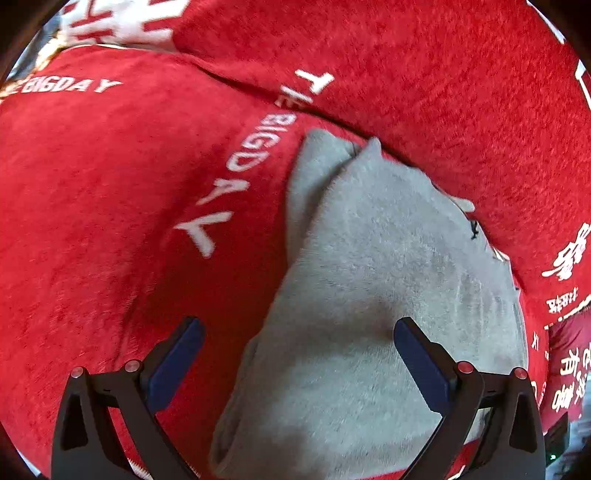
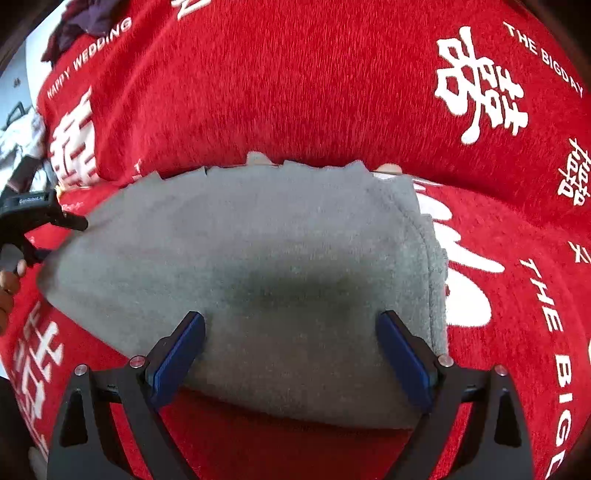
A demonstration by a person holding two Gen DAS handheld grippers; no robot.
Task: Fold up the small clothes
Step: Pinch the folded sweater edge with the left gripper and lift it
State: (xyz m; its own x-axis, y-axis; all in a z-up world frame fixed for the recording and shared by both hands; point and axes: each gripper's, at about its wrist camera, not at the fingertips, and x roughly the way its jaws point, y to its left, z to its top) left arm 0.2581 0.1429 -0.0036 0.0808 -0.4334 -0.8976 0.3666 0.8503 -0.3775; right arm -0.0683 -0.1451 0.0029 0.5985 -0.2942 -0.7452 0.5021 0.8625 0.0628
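1. Both tongs spread wide, nothing between the jaws. My left gripper (image 1: 299, 347) hangs over the grey cloth's left edge; my right gripper (image 2: 290, 343) sits over its near middle.
2. Grey cloth (image 2: 236, 258) lies on the red blanket (image 2: 295, 92), already folded at least once: doubled rolled edge on its right side in the right cam, layered flap at the far end in the left cam (image 1: 388, 277).
3. Handling, my guess: fleecy, soft, light, no stiffness. Will sag and drape when lifted, layers may slide apart. Not fragile, pile gives the pads grip.
4. Where I'd grab: near corners or near hem, pinching all layers together, one gripper per side. Avoid mid-panel, it'd just bunch up.
5. Surface: plush red blanket w/ white print ("THE BIGDAY", "HAPPY WEDDING", big characters). Soft and uneven, w/ a ridge behind the cloth; jaws could snag the blanket pile along w/ the cloth.
6. Room: dark clothes (image 2: 85, 22) at far left on the blanket. Left gripper (image 2: 40, 218) and my hand (image 2: 9, 284) show at the right cam's left edge. Rest too blurred to tell.
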